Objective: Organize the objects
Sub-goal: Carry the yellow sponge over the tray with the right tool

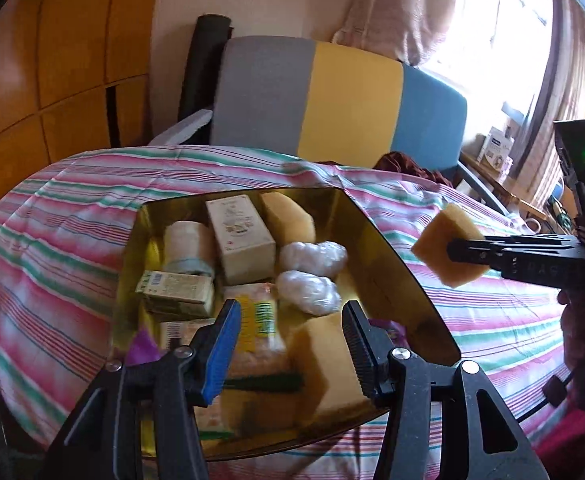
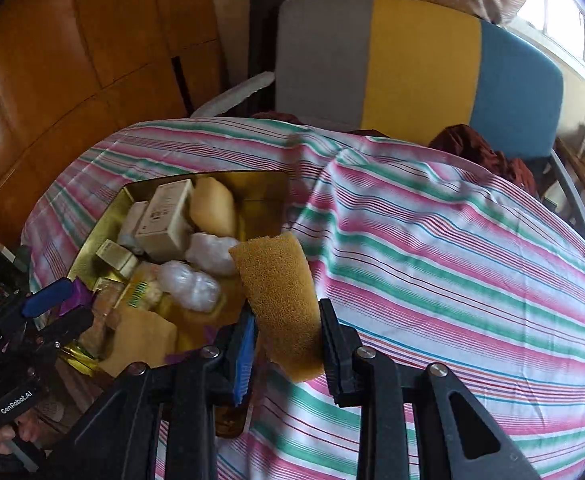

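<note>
**Two grippers over a gold tray, one sponge lifted clear**

Left wrist view: the gold tray [image 1: 388, 248] sits on the striped bedcover [image 1: 64, 216] and holds a tall cream box [image 1: 240, 240], a paper-wrapped roll [image 1: 186, 246], a small green-printed carton [image 1: 178, 294], two white plastic-wrapped bundles [image 1: 312, 272], a rounded yellow sponge [image 1: 288, 218] at the far side and a sponge block [image 1: 324, 364] at the near side. The left gripper [image 1: 292, 344] hangs above the tray's near end, its jaws parted with nothing pressed between them; the sponge block lies below, close to the black finger. To the right, the right gripper [image 1: 458, 252] pinches a yellow sponge [image 1: 446, 246] in the air beyond the tray's right wall.

Right wrist view: the yellow sponge [image 2: 282, 300] stands clamped between the closed fingers of the right gripper [image 2: 288, 340], over the tray's [image 2: 100, 232] right edge and the bedcover [image 2: 452, 260]. The left gripper [image 2: 58, 308] appears at the lower left, apart from the sponge.
</note>
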Available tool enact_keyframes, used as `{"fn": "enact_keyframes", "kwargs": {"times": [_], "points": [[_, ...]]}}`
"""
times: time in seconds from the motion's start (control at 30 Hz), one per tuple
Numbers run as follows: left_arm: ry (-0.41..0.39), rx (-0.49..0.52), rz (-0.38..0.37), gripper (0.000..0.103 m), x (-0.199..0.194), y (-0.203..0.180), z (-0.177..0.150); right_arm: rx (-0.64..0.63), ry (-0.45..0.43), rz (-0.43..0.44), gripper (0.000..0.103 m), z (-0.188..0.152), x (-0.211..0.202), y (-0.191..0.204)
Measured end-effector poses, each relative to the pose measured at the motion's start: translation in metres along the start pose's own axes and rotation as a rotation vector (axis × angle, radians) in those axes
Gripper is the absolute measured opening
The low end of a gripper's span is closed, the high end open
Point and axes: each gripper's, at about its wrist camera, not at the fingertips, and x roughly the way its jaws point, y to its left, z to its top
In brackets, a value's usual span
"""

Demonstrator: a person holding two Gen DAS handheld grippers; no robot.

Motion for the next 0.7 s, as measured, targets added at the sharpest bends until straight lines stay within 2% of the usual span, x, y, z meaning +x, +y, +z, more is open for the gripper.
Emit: {"fn": "enact_keyframes", "kwargs": {"times": [0.23,0.33,0.43,0.6,0.7], "points": [[0.013,-0.067,0.049,0.056,-0.008,0.038,-0.012,-0.118,0.072,-0.116,0.03,0.013,0.054,0.047],[0.022,-0.092,0.065,0.059,-0.007,0.05,-0.017,-0.13,0.122,-0.125,0.032,0.008,0.075,0.053],[0.03,-0.12,0.073,0.062,-0.004,0.058,-0.018,-0.115,0.165,-0.113,0.039,0.001,0.088,0.051],[0.034,-0.123,0.081,0.064,-0.002,0.06,-0.02,-0.086,0.127,-0.077,0.057,-0.005,0.077,0.043],[0.041,-0.122,0.089,0.064,-0.001,0.061,-0.021,-0.066,0.093,-0.062,0.06,-0.007,0.065,0.041]]}}
